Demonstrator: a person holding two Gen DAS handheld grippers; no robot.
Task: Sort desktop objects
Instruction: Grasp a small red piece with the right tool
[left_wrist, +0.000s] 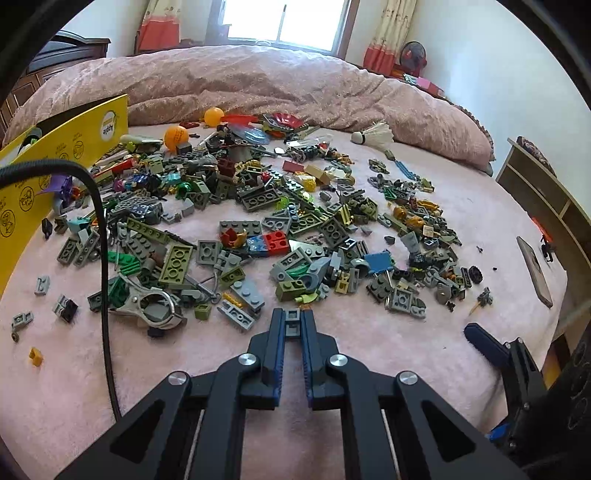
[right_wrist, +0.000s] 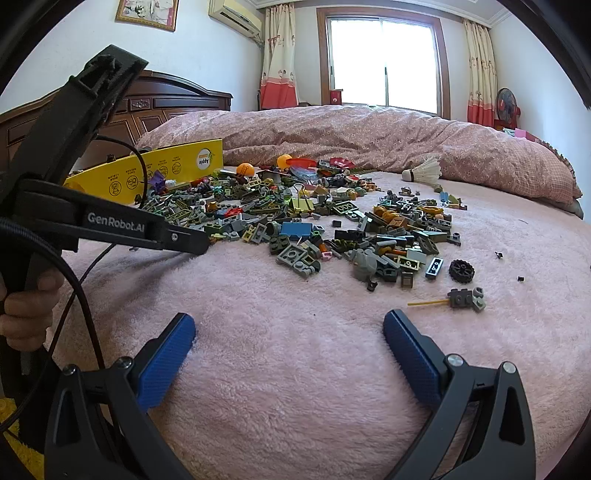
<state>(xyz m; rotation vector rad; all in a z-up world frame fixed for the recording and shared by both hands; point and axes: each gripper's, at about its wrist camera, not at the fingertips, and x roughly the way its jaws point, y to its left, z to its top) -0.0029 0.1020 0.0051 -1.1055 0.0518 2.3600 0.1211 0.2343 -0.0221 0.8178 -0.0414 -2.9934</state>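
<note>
A wide pile of small toy bricks (left_wrist: 258, 221), mostly grey and olive, lies spread on a pink blanket; it also shows in the right wrist view (right_wrist: 332, 221). My left gripper (left_wrist: 293, 321) is shut on a small grey brick (left_wrist: 293, 325) at the near edge of the pile. Its body shows at the left of the right wrist view (right_wrist: 122, 225). My right gripper (right_wrist: 288, 328) is open and empty, low over bare blanket in front of the pile. One of its fingers (left_wrist: 484, 341) shows in the left wrist view.
A yellow cardboard box (left_wrist: 48, 158) stands at the pile's left. Two orange balls (left_wrist: 176, 136), a shuttlecock (left_wrist: 376, 134) and a metal clamp (left_wrist: 147, 306) lie among the pieces. A black wheel (right_wrist: 461, 271) lies at the right. A phone (left_wrist: 533, 269) lies near the bed's edge.
</note>
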